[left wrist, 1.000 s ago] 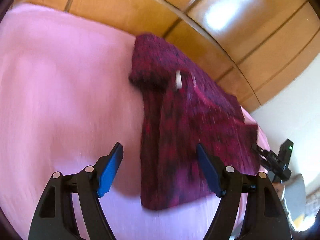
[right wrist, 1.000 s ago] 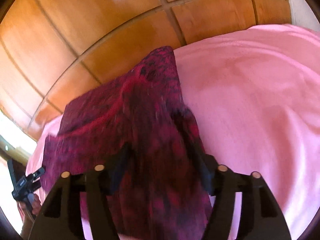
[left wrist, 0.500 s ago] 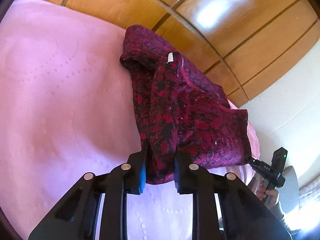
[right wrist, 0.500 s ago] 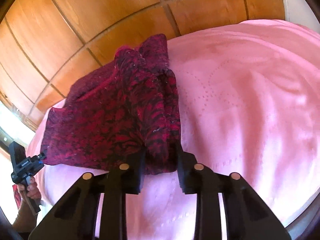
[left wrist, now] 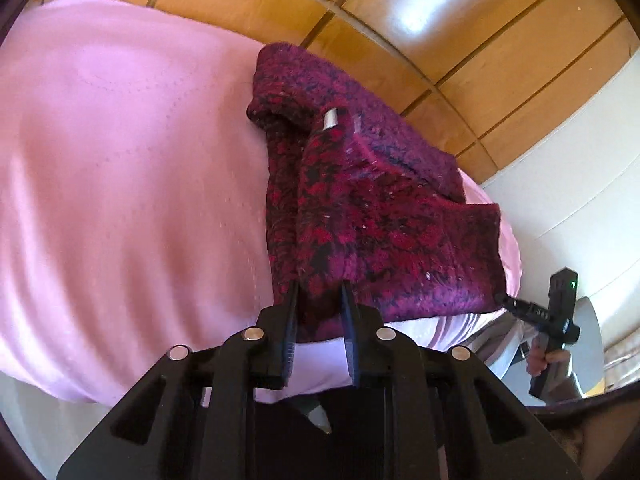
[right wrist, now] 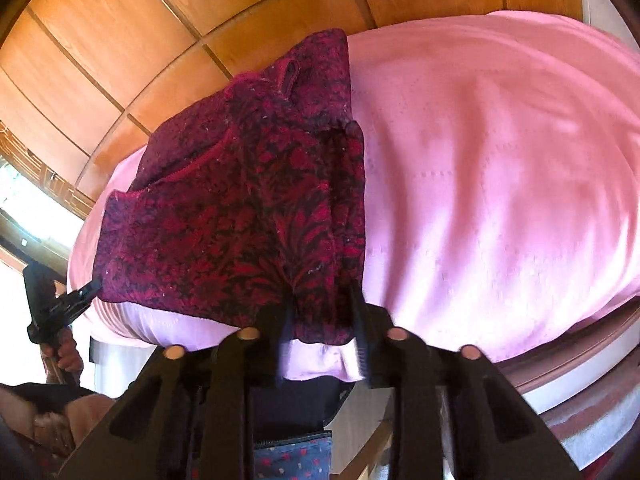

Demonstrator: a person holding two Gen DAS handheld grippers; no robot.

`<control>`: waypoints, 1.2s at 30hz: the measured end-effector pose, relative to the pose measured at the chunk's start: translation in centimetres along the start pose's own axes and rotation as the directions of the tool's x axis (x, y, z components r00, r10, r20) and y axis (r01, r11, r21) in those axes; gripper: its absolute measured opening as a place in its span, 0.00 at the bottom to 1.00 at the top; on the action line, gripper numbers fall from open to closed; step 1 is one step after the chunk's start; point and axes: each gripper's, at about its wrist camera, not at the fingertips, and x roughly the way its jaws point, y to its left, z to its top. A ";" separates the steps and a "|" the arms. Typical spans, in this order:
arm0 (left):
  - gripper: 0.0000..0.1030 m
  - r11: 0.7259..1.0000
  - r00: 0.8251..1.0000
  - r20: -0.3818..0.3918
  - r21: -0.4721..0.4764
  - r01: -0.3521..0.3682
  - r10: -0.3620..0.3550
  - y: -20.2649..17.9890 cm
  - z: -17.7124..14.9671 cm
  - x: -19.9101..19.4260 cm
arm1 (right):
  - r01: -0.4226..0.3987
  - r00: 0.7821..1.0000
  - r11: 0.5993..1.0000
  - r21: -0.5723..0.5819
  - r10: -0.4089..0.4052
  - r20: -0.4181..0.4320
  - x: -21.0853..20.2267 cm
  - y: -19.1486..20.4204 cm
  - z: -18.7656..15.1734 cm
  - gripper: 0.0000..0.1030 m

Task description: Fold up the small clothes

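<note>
Your garment (left wrist: 360,216) is a dark red and magenta knit with a black leaf-like pattern, and it carries 1 small white tag (left wrist: 330,119). Your bedcover (left wrist: 132,184) is plain pale pink with faint dotted stitching. Your headboard (right wrist: 120,40) is glossy orange-brown wood panelling. Both black grippers have blue-faced fingers (left wrist: 289,342).

In the left wrist view, the near hem of the dark red patterned knit garment (left wrist: 360,216) disappears between the left claw (left wrist: 318,300) fingers, so the pinched cloth there is hidden. The small white tag (left wrist: 331,119) near its collar is too small to read. In the right wrist view, the right claw (right wrist: 320,304) likewise covers the garment's lower corner, and motion blur softens the pink quilted bedspread (right wrist: 500,200) across the right side. The bedspread's near edge is cut off behind both black claw frames.
</note>
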 end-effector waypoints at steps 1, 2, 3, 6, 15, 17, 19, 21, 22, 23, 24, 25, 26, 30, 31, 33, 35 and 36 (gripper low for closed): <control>0.26 1.000 0.999 0.029 0.001 -0.015 0.015 0.1 0.8 -0.3 | -0.003 1.000 1.000 0.002 0.003 0.016 0.0 0.1 0.7 0.44; 0.40 1.000 0.999 0.050 0.007 -0.020 0.020 0.1 1.5 -0.4 | -0.007 0.999 1.000 0.001 0.007 0.054 -0.2 0.3 1.8 0.52; 0.46 0.999 0.997 0.072 0.015 -0.031 0.029 0.1 2.4 -0.4 | -0.002 0.996 1.000 -0.009 0.003 0.084 -0.3 0.5 2.6 0.53; 0.46 0.998 0.995 0.095 0.055 -0.033 0.028 -0.2 5.3 0.7 | 0.035 0.988 0.996 -0.078 -0.023 0.151 0.3 2.5 5.4 0.53; 0.15 0.979 0.997 0.053 0.197 -0.057 0.048 -2.4 8.9 6.8 | 0.148 0.980 0.963 -0.227 -0.113 0.161 4.7 5.1 8.6 0.20; 0.13 0.971 0.994 0.090 0.226 -0.080 0.061 -2.7 8.5 6.1 | 0.151 0.979 0.959 -0.238 -0.111 0.172 3.8 5.0 7.8 0.18; 0.12 0.969 0.991 0.119 0.233 -0.084 0.058 -2.8 8.2 4.9 | 0.138 0.979 0.958 -0.252 -0.094 0.182 1.9 5.1 7.1 0.17; 0.12 0.969 0.987 0.156 0.237 -0.071 0.034 -3.2 7.8 3.1 | 0.110 0.978 0.958 -0.265 -0.057 0.200 0.0 5.8 6.6 0.17; 0.12 0.968 0.984 0.173 0.238 -0.072 0.030 -3.5 7.7 2.4 | 0.102 0.976 0.957 -0.271 -0.043 0.213 -1.0 6.2 6.4 0.17; 0.11 0.968 0.981 0.192 0.239 -0.071 0.025 -3.8 7.7 1.7 | 0.096 0.972 0.956 -0.276 -0.030 0.235 -2.1 6.6 6.6 0.17; 0.11 0.969 0.976 0.216 0.235 -0.071 0.019 -4.0 8.0 1.0 | 0.091 0.969 0.957 -0.275 -0.020 0.248 -2.6 6.8 6.8 0.17; 0.11 0.970 0.972 0.234 0.230 -0.073 0.018 -4.2 8.4 0.7 | 0.079 0.962 0.960 -0.270 -0.002 0.272 -3.3 7.1 7.4 0.17; 0.11 0.971 0.969 0.247 0.227 -0.074 0.016 -4.1 8.9 0.5 | 0.073 0.958 0.962 -0.265 0.006 0.286 -3.5 7.4 7.9 0.17; 0.11 0.971 0.957 0.287 0.218 -0.102 0.036 -4.3 12.5 1.8 | 0.090 0.943 0.969 -0.228 -0.009 0.333 -1.7 7.6 11.7 0.16; 0.11 0.971 0.955 0.293 0.212 -0.110 0.044 -4.3 13.5 2.2 | 0.099 0.941 0.973 -0.210 -0.023 0.336 -0.9 7.5 12.7 0.16; 0.11 0.969 0.950 0.305 0.206 -0.138 0.071 -4.4 15.8 3.5 | 0.125 0.934 0.976 -0.180 -0.055 0.352 1.1 7.5 15.0 0.16; 0.11 0.966 0.946 0.311 0.203 -0.158 0.089 -4.4 17.7 4.5 | 0.142 0.929 0.977 -0.160 -0.076 0.363 2.2 7.3 16.5 0.16; 0.11 0.964 0.945 0.312 0.202 -0.171 0.102 -4.4 19.0 5.3 | 0.177 0.920 0.972 -0.158 -0.106 0.379 3.2 7.5 17.7 0.16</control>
